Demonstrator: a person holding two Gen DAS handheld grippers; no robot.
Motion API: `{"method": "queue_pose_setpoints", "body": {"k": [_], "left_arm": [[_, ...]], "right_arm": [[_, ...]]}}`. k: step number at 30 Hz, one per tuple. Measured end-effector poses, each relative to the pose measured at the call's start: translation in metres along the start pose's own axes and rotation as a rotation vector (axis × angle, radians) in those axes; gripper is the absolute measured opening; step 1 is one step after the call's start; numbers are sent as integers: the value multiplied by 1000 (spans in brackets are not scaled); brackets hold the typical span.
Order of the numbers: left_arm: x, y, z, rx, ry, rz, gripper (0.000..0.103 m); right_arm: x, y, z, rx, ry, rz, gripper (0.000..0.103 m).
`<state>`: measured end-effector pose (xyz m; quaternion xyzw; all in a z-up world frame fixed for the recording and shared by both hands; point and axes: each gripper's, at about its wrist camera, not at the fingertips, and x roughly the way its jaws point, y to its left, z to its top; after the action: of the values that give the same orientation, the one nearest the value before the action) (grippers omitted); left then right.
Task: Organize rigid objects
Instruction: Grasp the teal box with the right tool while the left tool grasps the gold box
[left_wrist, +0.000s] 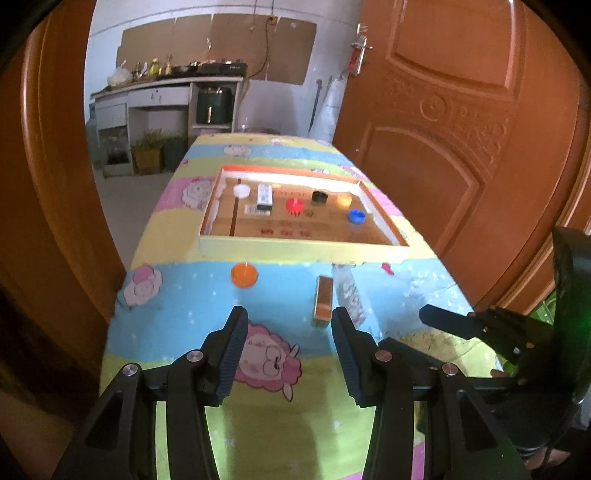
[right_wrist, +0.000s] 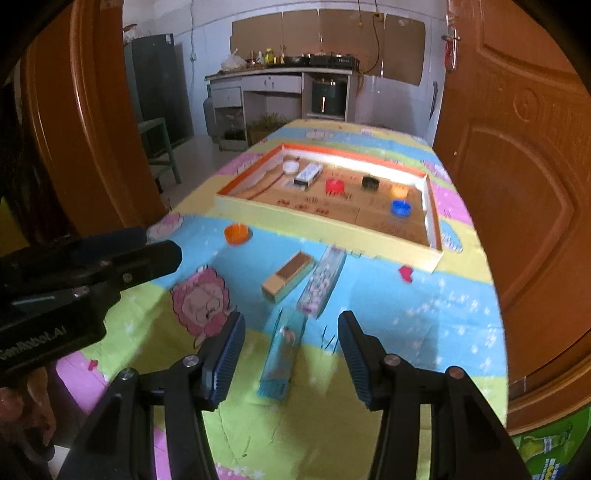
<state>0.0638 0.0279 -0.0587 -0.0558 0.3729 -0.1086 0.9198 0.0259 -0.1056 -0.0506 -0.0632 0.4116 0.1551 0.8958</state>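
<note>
Two handheld grippers hover over a table (right_wrist: 406, 332) draped in a cartoon-sheep cloth, both with jaws spread wide and holding nothing. Nearest the right gripper (right_wrist: 291, 347), a clear plastic box with a blue base (right_wrist: 282, 360) lies lengthwise on the cloth directly between the two blue-ribbed fingers (right_wrist: 229, 354), touching neither. The left gripper (left_wrist: 290, 343) stands over a pink sheep print, with nothing between its fingers; the right gripper's black body shows at that view's right edge. Just beyond the fingertips lie a tan rectangular box (right_wrist: 289, 276) and, just beside it on the right, a second clear box with a printed pattern (right_wrist: 322, 282), both angled toward the tray. An orange bottle cap (left_wrist: 243, 275) sits apart to the left, open side up, near the tray's front wall. Farther on, the shallow cardboard tray (left_wrist: 295, 249) holds a white cap (left_wrist: 241, 191), a small white-and-black box (left_wrist: 264, 195), a red cap (left_wrist: 294, 205), a black cap (left_wrist: 319, 196), a pale orange cap (left_wrist: 344, 200) and a blue cap (left_wrist: 357, 216). Wooden doors (left_wrist: 461, 129) frame the kitchen counter (left_wrist: 166, 83) behind.
</note>
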Motion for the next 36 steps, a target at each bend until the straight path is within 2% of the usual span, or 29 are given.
{"method": "queue_pose_setpoints", "body": {"k": [5,14,18,20,26,30,36], "left_arm": [[9,7,-9,-17,17,9,49],[23,14,-13,-23,34,23,49],[28,15,-12,-22,41,22,49],[29,15,-12,-21,42,21,49],[41,7,-9,5,64,-17,49],[53,-7,-4,42,90,-35,49],[78,-28,5,91,116,-45,49]], "right_arm": [[24,1,-11,13,26,8,52],[54,1,-12,30,58,-16,50],[64,3,-12,34,84,-17,29],[68,4,-13,38,92,-14,26],[65,0,-15,59,89,-9,23],[58,-8,-21,62,87,-45,22],[43,-32,-36,145,90,-42,22]]}}
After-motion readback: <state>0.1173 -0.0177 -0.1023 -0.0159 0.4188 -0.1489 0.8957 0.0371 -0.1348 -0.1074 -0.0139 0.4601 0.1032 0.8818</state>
